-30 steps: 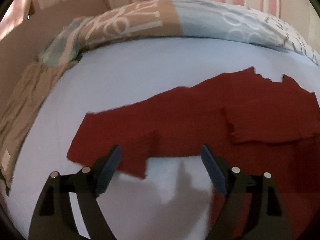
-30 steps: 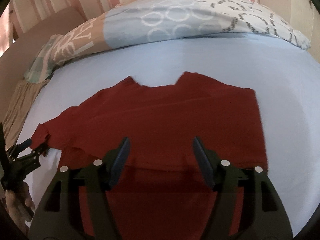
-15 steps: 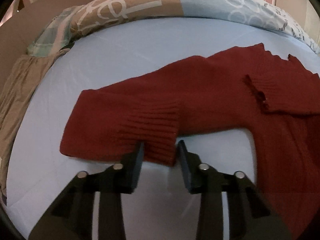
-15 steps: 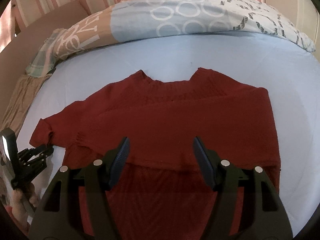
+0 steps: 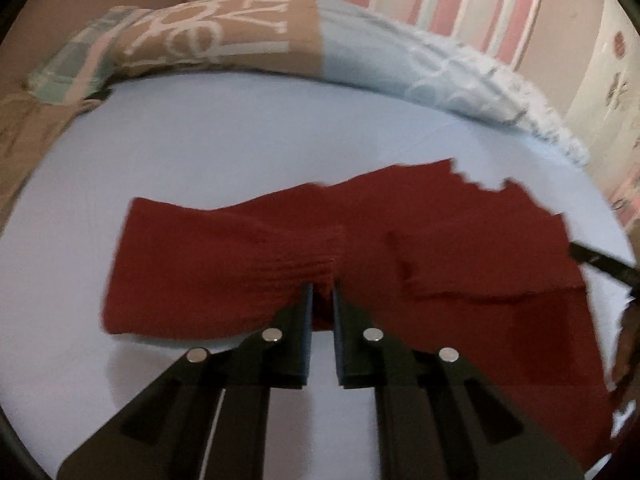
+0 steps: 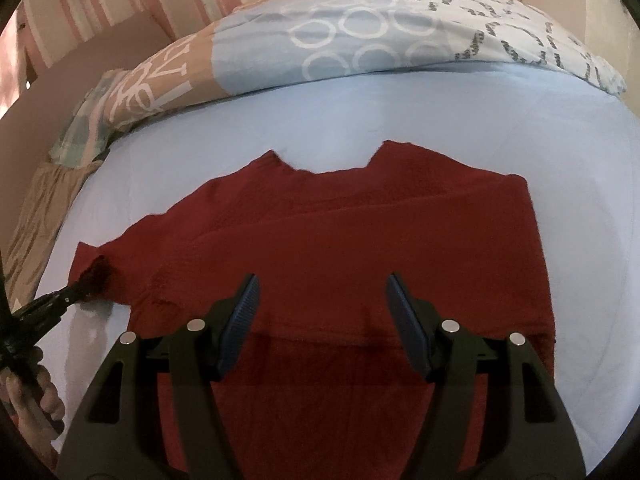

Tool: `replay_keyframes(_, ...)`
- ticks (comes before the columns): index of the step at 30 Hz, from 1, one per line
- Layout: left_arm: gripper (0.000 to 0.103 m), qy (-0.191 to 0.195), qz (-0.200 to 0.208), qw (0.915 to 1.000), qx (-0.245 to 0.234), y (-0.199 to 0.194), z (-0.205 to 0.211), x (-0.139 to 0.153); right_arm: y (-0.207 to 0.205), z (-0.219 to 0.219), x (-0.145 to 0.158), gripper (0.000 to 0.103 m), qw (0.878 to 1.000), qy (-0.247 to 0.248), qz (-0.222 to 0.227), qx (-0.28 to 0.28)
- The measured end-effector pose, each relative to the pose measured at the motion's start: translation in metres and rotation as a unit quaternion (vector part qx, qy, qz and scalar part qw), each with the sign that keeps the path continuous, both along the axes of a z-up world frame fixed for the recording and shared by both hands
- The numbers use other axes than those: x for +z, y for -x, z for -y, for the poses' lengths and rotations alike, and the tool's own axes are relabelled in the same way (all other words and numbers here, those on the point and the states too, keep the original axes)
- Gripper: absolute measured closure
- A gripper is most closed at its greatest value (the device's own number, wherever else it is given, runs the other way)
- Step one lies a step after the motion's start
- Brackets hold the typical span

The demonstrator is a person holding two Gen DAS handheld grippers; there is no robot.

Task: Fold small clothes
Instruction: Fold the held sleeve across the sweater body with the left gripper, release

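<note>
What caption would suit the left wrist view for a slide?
Left gripper shut on the ribbed cuff of a red sweater spread on a blue bedsheet.

The bottom of the red sweater (image 6: 360, 248) runs off the picture's lower edge, behind the right gripper (image 6: 322, 312). The left view is blurry, so the words on the pillow (image 5: 208, 36) are hard to read. Only part of a hand (image 6: 32, 392) shows at the edge.
</note>
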State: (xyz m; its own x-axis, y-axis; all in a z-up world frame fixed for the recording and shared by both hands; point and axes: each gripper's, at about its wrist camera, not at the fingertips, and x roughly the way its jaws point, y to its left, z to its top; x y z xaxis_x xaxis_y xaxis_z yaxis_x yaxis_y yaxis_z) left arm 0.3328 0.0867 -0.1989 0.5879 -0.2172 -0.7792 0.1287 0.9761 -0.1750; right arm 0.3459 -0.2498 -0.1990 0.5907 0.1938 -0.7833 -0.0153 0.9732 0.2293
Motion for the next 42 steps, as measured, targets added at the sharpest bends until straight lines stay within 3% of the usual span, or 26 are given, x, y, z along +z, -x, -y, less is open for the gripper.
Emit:
replay_keyframes(7, 0.098, 0.041, 0.01, 0.9966, -0.071, -0.02, 0.101, 0.017, 0.003, 0.038, -0.002, 0.037, 1.0, 0.0, -0.003, -0.031)
replay_keyframes(12, 0.1, 0.061, 0.0, 0.9914, -0.116, -0.039, 0.176, 0.011, 0.009, 0.073, 0.001, 0.037, 0.999, 0.014, -0.002, -0.046)
replay_keyframes(20, 0.1, 0.049, -0.024, 0.9869, -0.152, -0.053, 0.248, -0.015, 0.011, 0.124, -0.005, 0.037, 0.997, 0.031, -0.006, -0.076)
replay_keyframes(26, 0.092, 0.001, -0.028, 0.9891, -0.145, -0.045, 0.248, -0.033, 0.011, 0.122, -0.016, 0.037, 0.997, 0.018, -0.011, -0.074)
replay_keyframes(28, 0.075, -0.015, -0.016, 0.9906, -0.135, -0.04, 0.242, -0.029, 0.009, 0.117, -0.019, 0.037, 0.997, 0.018, -0.013, -0.07)
replay_keyframes(29, 0.058, -0.025, -0.008, 0.9917, -0.126, -0.037, 0.239, -0.025, 0.008, 0.114, -0.019, 0.037, 0.997, 0.018, -0.013, -0.068)
replay_keyframes(30, 0.048, -0.033, 0.006, 0.9925, -0.118, -0.033, 0.233, -0.02, 0.007, 0.11, -0.02, 0.037, 0.998, 0.017, -0.012, -0.064)
replay_keyframes(37, 0.047, -0.054, 0.021, 0.9959, -0.069, -0.02, 0.171, -0.008, 0.001, 0.061, -0.018, 0.037, 1.0, 0.006, -0.005, -0.017)
replay_keyframes(42, 0.047, -0.073, 0.01, 0.9967, -0.034, -0.022, 0.135, -0.013, -0.018, 0.012, -0.03, 0.037, 0.999, -0.011, -0.021, 0.023)
